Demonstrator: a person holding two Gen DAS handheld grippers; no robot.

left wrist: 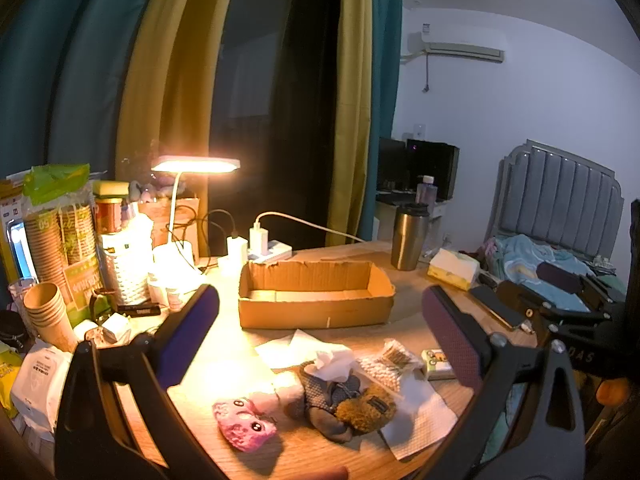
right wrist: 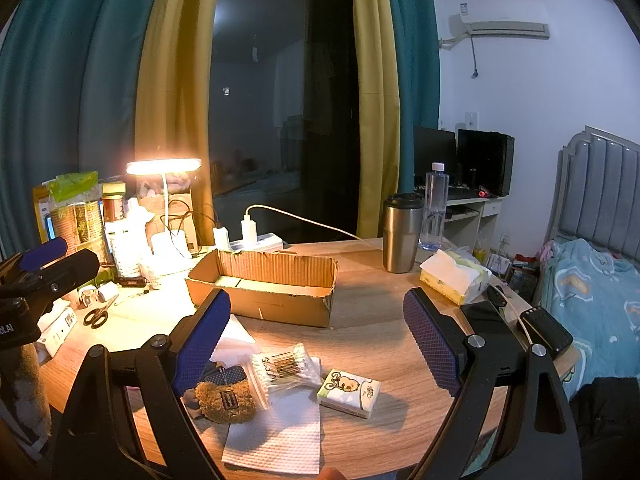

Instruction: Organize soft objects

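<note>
An empty cardboard box (left wrist: 316,300) (right wrist: 264,290) stands open on the round wooden table. In front of it lie soft things: a pink plush toy (left wrist: 245,424), a grey and brown knitted slipper (left wrist: 344,404) (right wrist: 225,396), crumpled tissue (left wrist: 334,364), a white paper towel (left wrist: 420,420) (right wrist: 276,432), a bag of cotton swabs (right wrist: 282,368) (left wrist: 386,364) and a small tissue pack (right wrist: 349,392) (left wrist: 438,363). My left gripper (left wrist: 320,320) is open above the pile. My right gripper (right wrist: 316,320) is open above the swabs and tissue pack. Both are empty.
A lit desk lamp (left wrist: 196,166), paper cups (left wrist: 46,308), chargers on a power strip (left wrist: 260,246) and clutter fill the left side. A steel tumbler (right wrist: 401,234), tissue box (right wrist: 454,276), phone (left wrist: 496,306) and scissors (right wrist: 98,314) lie around. A bed (right wrist: 596,292) stands at right.
</note>
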